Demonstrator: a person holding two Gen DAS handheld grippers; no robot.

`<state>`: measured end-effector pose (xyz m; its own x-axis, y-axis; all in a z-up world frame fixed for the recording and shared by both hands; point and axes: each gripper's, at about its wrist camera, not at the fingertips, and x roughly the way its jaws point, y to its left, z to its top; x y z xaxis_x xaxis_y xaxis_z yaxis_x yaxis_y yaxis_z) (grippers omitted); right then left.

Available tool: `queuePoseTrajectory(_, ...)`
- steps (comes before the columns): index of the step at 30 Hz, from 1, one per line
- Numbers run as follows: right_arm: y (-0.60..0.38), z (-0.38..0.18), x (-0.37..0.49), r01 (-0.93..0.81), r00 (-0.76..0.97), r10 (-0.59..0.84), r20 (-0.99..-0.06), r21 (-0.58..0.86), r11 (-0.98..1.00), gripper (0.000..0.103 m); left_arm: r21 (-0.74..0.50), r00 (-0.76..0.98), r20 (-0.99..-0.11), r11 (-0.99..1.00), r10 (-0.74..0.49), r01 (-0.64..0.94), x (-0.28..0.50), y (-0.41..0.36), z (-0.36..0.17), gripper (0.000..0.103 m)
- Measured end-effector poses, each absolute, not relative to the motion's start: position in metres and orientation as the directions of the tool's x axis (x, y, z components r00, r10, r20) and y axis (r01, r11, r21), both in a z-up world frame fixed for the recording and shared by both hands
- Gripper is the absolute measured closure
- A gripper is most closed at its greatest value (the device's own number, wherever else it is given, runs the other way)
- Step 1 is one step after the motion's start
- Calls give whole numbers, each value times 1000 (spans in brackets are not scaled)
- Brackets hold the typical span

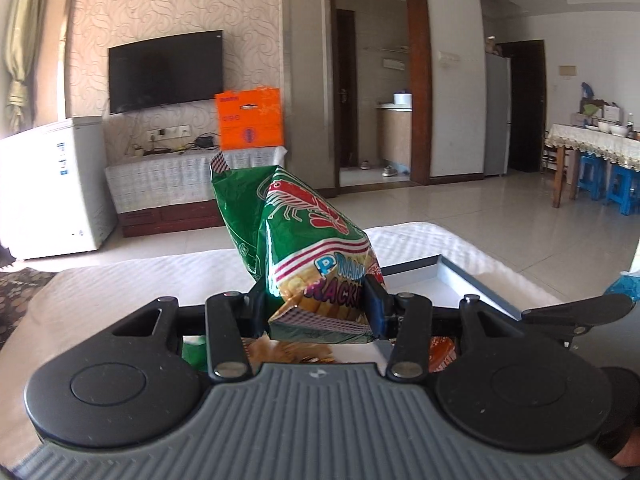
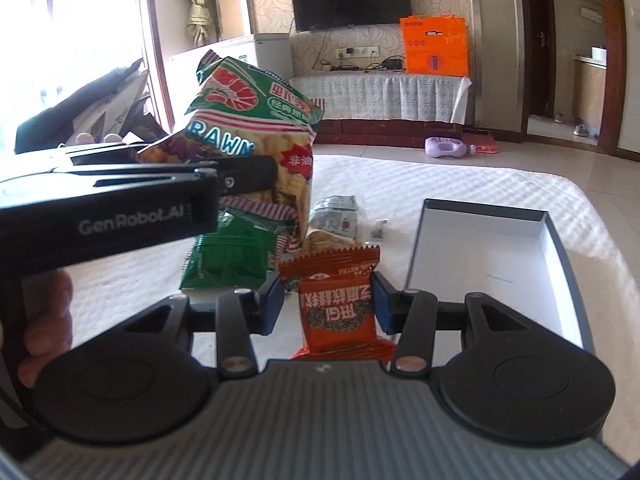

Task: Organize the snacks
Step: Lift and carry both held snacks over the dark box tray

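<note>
My left gripper (image 1: pixel 316 308) is shut on a green prawn cracker bag (image 1: pixel 296 240), which stands up between its pads above the table. In the right wrist view the same bag (image 2: pixel 256 120) hangs at the left in the left gripper (image 2: pixel 256 174), with a person's hand (image 2: pixel 44 320) behind it. My right gripper (image 2: pixel 328 306) is shut on an orange snack packet (image 2: pixel 338 312), held upright and facing the camera. An open shallow box (image 2: pixel 488 240) with a white inside and grey rim lies to the right; in the left wrist view this box (image 1: pixel 452 284) is just beyond the bag.
Loose snacks lie on the white quilted tablecloth (image 2: pixel 400 176): a green packet (image 2: pixel 228 256) and a grey packet (image 2: pixel 336 216). Beyond the table are a tiled floor, a TV stand with an orange carton (image 2: pixel 436 46), a white freezer (image 1: pixel 52 188) and a purple bottle (image 2: pixel 444 147).
</note>
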<state>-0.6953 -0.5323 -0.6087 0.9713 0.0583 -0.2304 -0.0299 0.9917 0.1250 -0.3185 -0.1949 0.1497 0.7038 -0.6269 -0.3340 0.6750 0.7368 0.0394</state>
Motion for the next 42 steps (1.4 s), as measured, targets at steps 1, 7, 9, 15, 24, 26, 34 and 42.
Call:
queuePoseTrajectory(1, -537, -610, -696, -19, 972, 49, -232, 129, 991, 53, 42, 699, -335, 731, -632, 681, -319, -201, 149, 50)
queuePoseTrajectory(7, -567, -617, -706, 49, 969, -10, -247, 153, 987, 54, 35, 647, -346, 680, -680, 733, -323, -233, 143, 50)
queuePoseTrajectory(9, -576, -621, -708, 69, 967, -25, -255, 165, 984, 53, 35, 633, -349, 665, -691, 746, -328, -245, 140, 50)
queuePoseTrajectory(15, -594, -636, -716, 127, 953, -75, -295, 159, 979, 54, 15, 591, -378, 634, -713, 773, -338, -274, 127, 50)
queuePoseTrajectory(24, -619, -653, -726, 176, 933, -116, -339, 149, 973, 54, -19, 541, -436, 609, -719, 793, -339, -302, 100, 50)
queuePoseTrajectory(26, -624, -656, -726, 184, 928, -124, -350, 143, 972, 54, -44, 517, -444, 595, -731, 803, -336, -307, 95, 50)
queuePoseTrajectory(34, -631, -665, -722, 188, 910, -116, -398, 147, 971, 54, -68, 448, -526, 561, -723, 825, -311, -318, 66, 50)
queuePoseTrajectory(42, -636, -673, -722, 215, 888, -138, -440, 129, 968, 54, -11, 471, -569, 579, -674, 815, -303, -334, 44, 50)
